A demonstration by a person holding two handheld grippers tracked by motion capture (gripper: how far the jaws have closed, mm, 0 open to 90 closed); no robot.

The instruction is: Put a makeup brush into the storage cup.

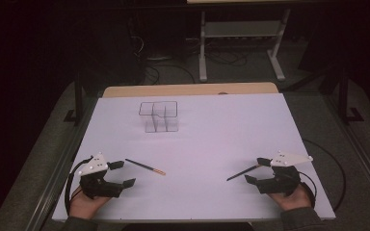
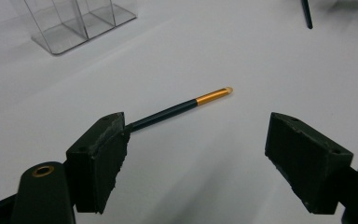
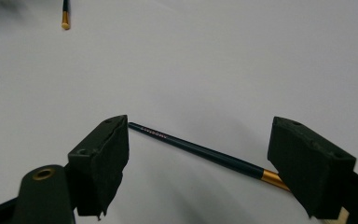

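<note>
Two thin dark brushes with gold bands lie on the white table. The left brush (image 1: 145, 166) (image 2: 182, 108) starts beside the far finger of my left gripper (image 1: 127, 173) (image 2: 196, 154) and points away toward the table's middle. That gripper is open and holds nothing. The right brush (image 1: 243, 172) (image 3: 205, 151) lies flat across the gap of my right gripper (image 1: 253, 169) (image 3: 196, 158), which is open around it; its gold band disappears behind one jaw. A clear acrylic organizer (image 1: 159, 117) (image 2: 74, 23) with several compartments stands upright at the table's far middle.
The white mat (image 1: 231, 125) covers the table, with a wooden strip (image 1: 188, 89) at its far edge. Cables trail from both grippers near the front corners. A metal stand (image 1: 241, 43) and dark floor lie beyond the table.
</note>
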